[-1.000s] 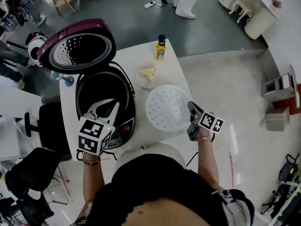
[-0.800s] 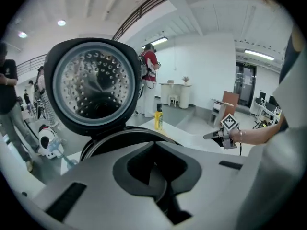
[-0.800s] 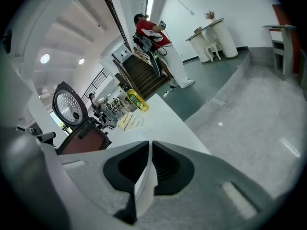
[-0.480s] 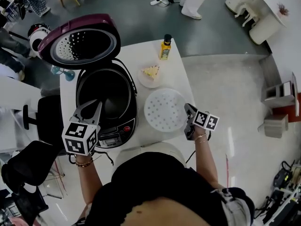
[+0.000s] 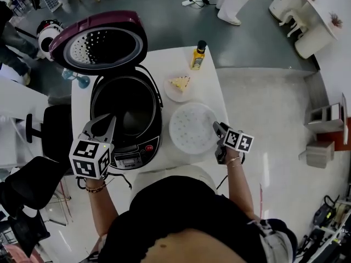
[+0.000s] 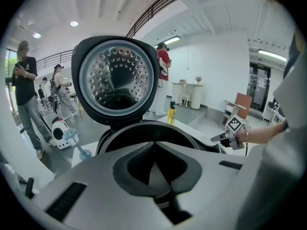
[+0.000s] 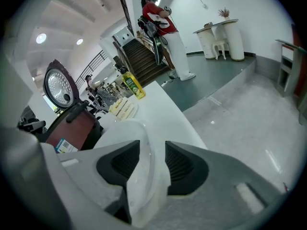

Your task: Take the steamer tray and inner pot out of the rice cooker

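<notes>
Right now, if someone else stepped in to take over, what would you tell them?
Left gripper: fingers shut, empty, at the front rim of the black rice cooker, whose maroon lid is open.
Right gripper: fingers have just been opening, with the rim of the white perforated steamer tray between them, not pinched.
Done: tray lies on the white table, right of the cooker.
To do: dark inner pot sits in the cooker; lift it out.

The left tool hides the near-left rim of the rice cooker. Its dark interior: contents indiscernible. The bottle label is too small to read. A person is cut off at the top edge.
</notes>
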Available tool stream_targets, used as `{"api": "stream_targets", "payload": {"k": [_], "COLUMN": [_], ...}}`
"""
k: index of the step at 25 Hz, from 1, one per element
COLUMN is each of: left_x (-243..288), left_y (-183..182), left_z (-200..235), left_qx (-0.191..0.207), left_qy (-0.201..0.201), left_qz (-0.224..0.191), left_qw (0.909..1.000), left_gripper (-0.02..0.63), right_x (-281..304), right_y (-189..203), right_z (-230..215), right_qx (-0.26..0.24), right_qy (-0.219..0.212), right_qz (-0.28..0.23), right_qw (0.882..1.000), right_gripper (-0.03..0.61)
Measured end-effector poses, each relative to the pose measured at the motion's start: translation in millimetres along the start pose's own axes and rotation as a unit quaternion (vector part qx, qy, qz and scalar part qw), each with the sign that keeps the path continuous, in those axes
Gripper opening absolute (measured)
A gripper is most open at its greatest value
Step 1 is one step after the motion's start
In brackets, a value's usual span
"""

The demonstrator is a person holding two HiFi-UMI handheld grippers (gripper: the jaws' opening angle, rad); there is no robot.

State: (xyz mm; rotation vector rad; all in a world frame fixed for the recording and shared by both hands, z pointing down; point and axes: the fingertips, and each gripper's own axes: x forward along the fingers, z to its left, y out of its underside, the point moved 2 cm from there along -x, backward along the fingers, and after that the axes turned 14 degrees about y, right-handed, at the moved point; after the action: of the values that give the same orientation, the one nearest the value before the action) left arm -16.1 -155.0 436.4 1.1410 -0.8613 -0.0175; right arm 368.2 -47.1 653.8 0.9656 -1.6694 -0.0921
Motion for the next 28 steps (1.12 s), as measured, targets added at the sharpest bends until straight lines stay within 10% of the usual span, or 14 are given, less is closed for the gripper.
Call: {"api": "stream_targets", "payload": {"k": [8, 11, 17, 28], "left_x": [-38.3, -47.4, -40.8, 8.6], "left_y": [1.7, 3.8, 26.7, 44.8], "left_z": [23.2, 38.7, 67.2, 102.2], "left_qx": [0.033, 0.033, 0.056, 0.084], "left_qy": [-0.075, -0.104, -0.161, -0.102], "left_qz": [-0.001, -0.011, 0.064, 0.170], "left_qw": [0.9966, 0.9940, 0.9833, 0.9767], "left_gripper": [0.012, 0.216, 0.325, 0.371], "right_x": [-77.3, -102.6, -80.5, -28.0], "right_y": [-80.7, -111.5, -68.5, -51.0], "right_z": [45.4, 123.4, 268.6, 354.0], "right_qx": [-0.044, -0.140, -0.407, -0.595], "right_qy": [-0.011, -0.056, -0.083, 0.070], "right_qz": [-0.119, -0.172, -0.097, -0.063], "right_qw": [0.992, 0.973, 0.905, 0.798], "right_gripper": [0.219, 0.257, 0.334, 0.356]}}
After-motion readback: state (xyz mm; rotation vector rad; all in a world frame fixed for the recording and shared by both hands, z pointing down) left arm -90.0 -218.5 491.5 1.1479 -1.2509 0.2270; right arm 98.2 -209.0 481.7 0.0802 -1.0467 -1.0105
